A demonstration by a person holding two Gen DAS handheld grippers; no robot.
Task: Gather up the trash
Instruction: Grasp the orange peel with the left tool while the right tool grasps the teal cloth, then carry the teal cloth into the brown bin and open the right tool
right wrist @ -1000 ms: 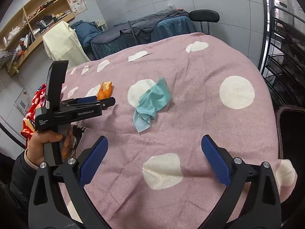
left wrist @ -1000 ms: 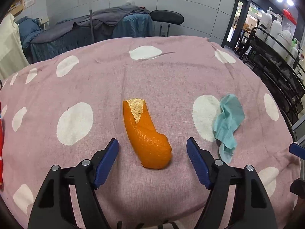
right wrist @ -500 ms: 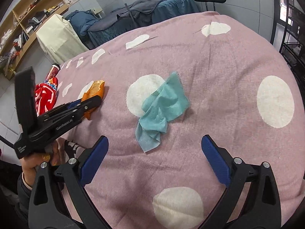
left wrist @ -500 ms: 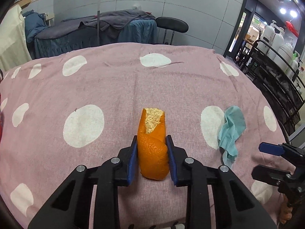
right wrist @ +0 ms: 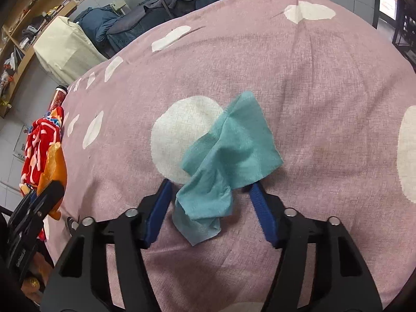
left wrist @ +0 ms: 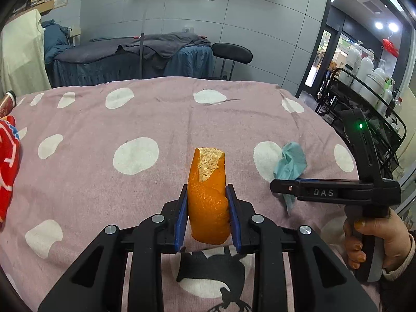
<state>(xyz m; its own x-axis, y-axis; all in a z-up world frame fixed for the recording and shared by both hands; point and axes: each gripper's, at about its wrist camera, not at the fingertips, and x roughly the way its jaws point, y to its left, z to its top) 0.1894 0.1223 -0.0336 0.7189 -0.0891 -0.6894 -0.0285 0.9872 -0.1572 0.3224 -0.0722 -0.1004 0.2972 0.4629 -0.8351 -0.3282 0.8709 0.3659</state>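
Observation:
A curled orange peel (left wrist: pixel 208 202) stands upright between the blue pads of my left gripper (left wrist: pixel 206 189), which is shut on it and holds it just above the pink spotted cloth (left wrist: pixel 130 109). A crumpled teal tissue (right wrist: pixel 234 145) lies on the cloth between the fingers of my right gripper (right wrist: pixel 210 184). Its jaws are closing, and a small gap still shows at the left pad. In the left wrist view the right gripper (left wrist: pixel 280 186) is seen side-on over the tissue (left wrist: pixel 291 161). In the right wrist view the peel (right wrist: pixel 54 161) shows at the far left.
A red patterned wrapper (left wrist: pixel 7 161) lies at the cloth's left edge, with a red can (right wrist: pixel 58 96) behind it. A black wire rack with white bottles (left wrist: pixel 364 98) stands to the right. A covered bed (left wrist: pixel 156 52) and a black stool (left wrist: pixel 231 52) stand beyond the table.
My left gripper shut on the orange peel and raised it off the cloth. My right gripper came down over the teal tissue and its jaws narrowed around it.

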